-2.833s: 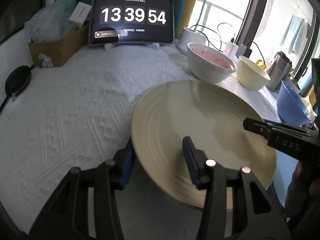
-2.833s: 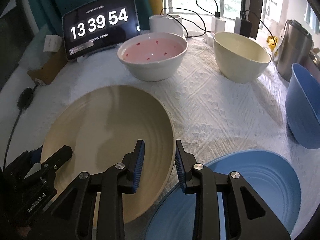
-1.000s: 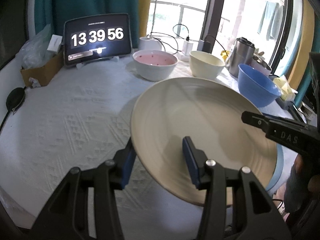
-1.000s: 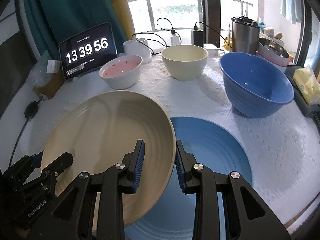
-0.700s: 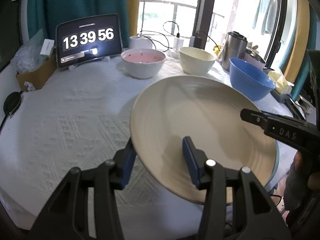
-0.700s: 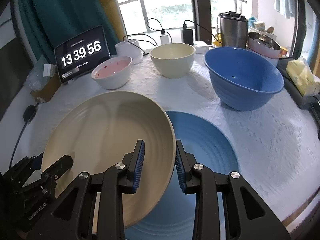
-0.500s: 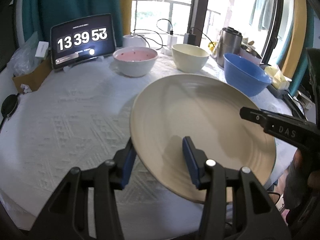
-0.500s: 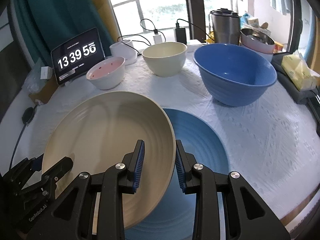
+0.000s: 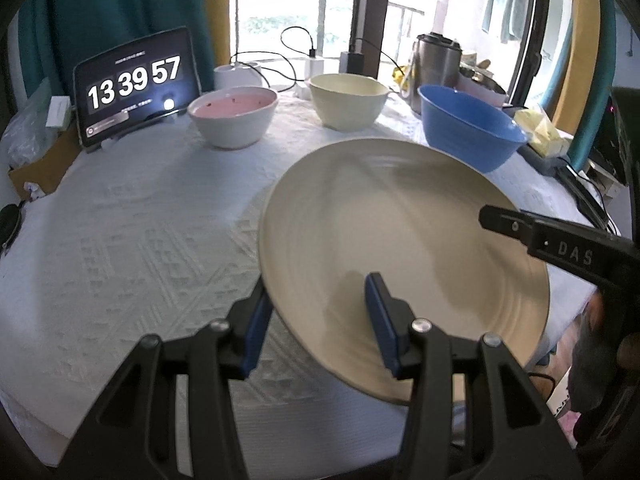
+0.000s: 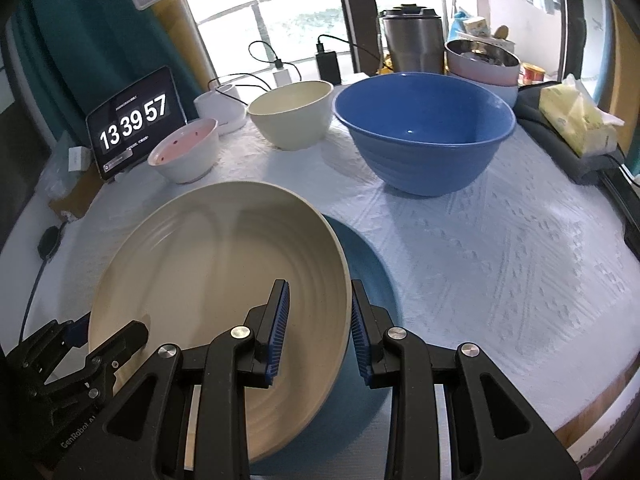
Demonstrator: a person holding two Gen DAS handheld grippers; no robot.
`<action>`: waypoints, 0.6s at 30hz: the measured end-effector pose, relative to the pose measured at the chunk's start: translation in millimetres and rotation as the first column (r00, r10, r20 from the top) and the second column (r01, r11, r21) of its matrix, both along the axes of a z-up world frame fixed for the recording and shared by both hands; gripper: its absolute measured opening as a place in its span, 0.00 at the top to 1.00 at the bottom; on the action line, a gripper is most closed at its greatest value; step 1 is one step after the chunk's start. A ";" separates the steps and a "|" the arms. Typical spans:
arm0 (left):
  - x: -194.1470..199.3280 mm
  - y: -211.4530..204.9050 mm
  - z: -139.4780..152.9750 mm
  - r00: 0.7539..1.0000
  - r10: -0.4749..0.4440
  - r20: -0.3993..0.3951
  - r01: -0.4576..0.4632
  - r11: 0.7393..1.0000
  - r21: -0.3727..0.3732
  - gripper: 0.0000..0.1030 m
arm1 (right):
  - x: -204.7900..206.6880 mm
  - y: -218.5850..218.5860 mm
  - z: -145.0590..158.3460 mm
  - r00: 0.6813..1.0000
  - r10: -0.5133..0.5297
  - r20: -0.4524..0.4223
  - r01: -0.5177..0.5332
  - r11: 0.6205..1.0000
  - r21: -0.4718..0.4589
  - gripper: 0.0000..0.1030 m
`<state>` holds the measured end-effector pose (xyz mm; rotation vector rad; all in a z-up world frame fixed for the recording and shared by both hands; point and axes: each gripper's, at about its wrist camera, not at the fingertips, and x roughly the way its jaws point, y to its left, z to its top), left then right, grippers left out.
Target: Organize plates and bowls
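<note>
Overhead, cream plate [image 10: 208, 264] rim clamped in both jaws; blue plate [image 10: 368, 268] just beneath.

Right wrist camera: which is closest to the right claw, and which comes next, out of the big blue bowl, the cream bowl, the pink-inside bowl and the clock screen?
1. Big blue plastic bowl, ahead and a bit right of the right claw.
2. Round cream bowl, behind it, centre.
3. White bowl with pink inside, left; too close to the cream one to call.
4. Black clock tablet, far left.
</note>
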<state>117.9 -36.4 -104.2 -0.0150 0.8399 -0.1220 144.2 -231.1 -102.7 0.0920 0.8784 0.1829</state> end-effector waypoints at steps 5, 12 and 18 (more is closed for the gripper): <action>3.2 -8.1 -2.9 1.000 -0.016 -0.013 0.016 1.000 0.004 0.54 | -1.0 -8.9 -1.7 1.000 -0.018 -0.002 0.018 1.000 0.006 0.69; 7.2 -13.9 -7.4 0.999 -0.029 -0.028 0.029 1.000 0.012 0.53 | -1.1 -15.2 -3.8 1.000 -0.030 -0.004 0.030 0.999 0.011 0.69; 10.6 -12.5 -11.4 0.998 -0.032 -0.051 0.033 0.999 0.009 0.53 | -1.8 -16.7 -4.5 1.000 -0.025 -0.010 0.026 0.999 0.025 0.69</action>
